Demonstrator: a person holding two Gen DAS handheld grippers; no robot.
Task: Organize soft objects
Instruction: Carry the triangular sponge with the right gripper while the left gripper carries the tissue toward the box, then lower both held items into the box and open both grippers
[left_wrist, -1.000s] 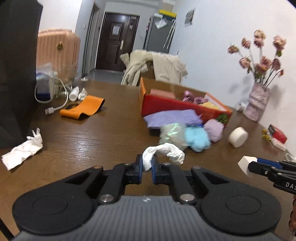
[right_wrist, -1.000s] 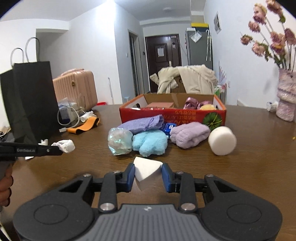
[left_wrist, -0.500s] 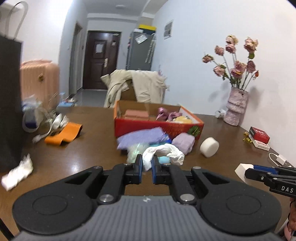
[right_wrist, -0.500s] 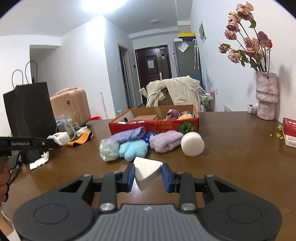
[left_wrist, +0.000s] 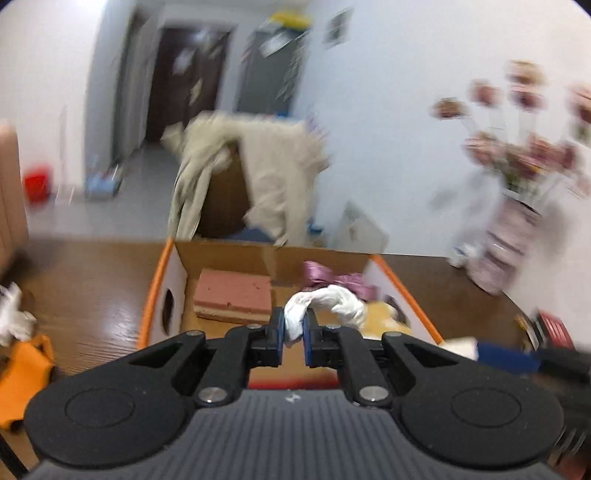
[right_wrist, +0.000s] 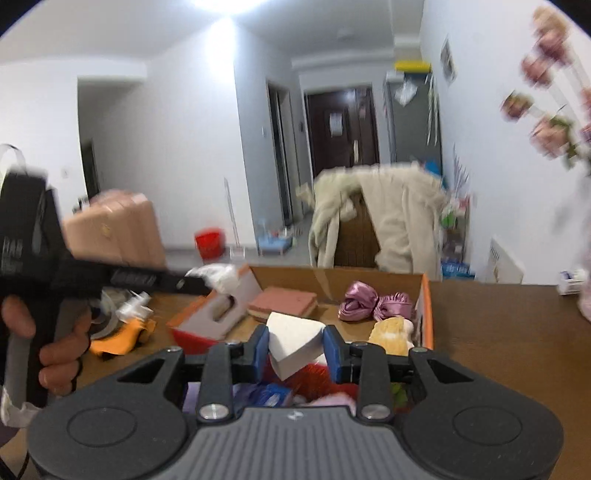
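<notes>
Both grippers hover at the near edge of the cardboard box (left_wrist: 168, 273), each carrying one soft item, which fits a drop into the box as the step in hand. The left gripper (left_wrist: 293, 326) has its jaws pressed almost together on one end of a white crumpled cloth (left_wrist: 332, 301), so the rest of the cloth arcs forward and droops over the box's interior; holding it by the end lets it fall free once released. The right gripper (right_wrist: 295, 349) pinches a white foam wedge (right_wrist: 293, 338) across its flat sides, jaws partly spread to the wedge's width, with the wedge above the box's near wall. Inside the box already lie a pink sponge block (left_wrist: 232, 295), a purple satin bow (right_wrist: 375, 301) and a yellow soft piece (right_wrist: 388, 330), so the box seems the collecting place. The frames are blurred, so finer contact cannot be judged.
</notes>
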